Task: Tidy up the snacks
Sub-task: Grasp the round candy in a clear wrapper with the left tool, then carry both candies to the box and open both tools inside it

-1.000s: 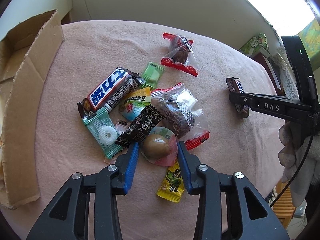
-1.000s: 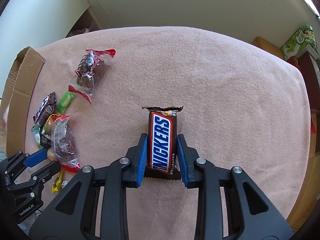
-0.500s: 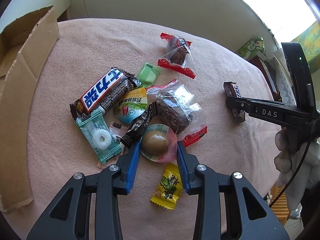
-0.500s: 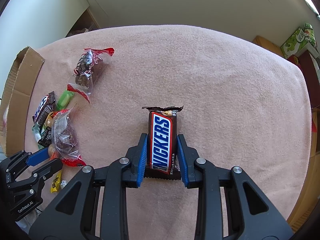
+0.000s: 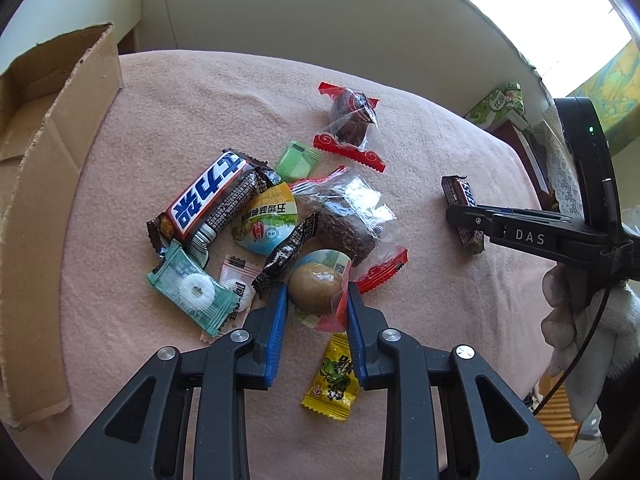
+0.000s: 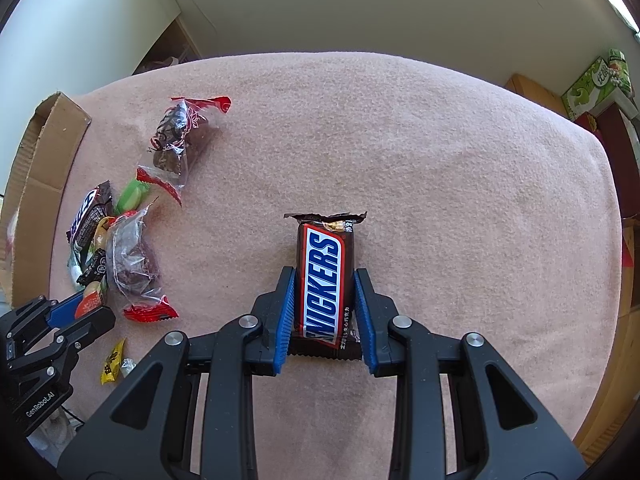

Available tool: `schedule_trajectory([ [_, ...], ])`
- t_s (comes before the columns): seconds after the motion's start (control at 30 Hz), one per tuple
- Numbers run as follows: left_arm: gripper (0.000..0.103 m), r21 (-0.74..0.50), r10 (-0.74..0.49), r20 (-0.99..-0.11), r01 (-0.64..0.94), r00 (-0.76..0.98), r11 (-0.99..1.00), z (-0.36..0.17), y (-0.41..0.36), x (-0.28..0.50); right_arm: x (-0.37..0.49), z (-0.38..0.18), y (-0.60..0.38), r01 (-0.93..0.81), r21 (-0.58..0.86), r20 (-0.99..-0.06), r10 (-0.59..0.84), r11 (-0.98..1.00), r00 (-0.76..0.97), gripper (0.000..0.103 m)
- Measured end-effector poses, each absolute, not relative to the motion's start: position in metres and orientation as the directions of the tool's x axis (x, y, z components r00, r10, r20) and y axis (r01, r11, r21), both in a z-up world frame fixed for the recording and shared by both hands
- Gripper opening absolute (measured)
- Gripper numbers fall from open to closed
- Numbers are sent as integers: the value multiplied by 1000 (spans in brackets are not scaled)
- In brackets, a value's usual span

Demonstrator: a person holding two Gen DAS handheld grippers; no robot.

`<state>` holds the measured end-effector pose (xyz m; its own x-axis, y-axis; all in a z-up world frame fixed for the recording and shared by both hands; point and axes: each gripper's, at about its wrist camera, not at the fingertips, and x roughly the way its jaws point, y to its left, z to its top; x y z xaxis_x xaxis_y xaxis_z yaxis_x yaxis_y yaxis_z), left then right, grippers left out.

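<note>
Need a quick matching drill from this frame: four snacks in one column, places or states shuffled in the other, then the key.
1. Snickers bar
2. egg pack
3. yellow candy
4. green candy

A. loose on the cloth under the left gripper
B. clamped in the right gripper
C. between the closing left jaws
D. in the pile, beside the Chinese-label bar

Pairs: 1-B, 2-C, 3-A, 4-D
</note>
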<state>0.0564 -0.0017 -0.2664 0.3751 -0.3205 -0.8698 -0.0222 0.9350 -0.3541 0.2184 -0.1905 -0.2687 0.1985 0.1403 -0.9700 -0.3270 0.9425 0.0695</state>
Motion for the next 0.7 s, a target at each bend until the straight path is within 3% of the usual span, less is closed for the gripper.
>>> schedule_trajectory([
  [0.7, 26, -343, -230, -819, -128, 526, 931, -207, 75, 47, 203, -200, -131, -484, 97, -928, 254, 870, 271, 30],
])
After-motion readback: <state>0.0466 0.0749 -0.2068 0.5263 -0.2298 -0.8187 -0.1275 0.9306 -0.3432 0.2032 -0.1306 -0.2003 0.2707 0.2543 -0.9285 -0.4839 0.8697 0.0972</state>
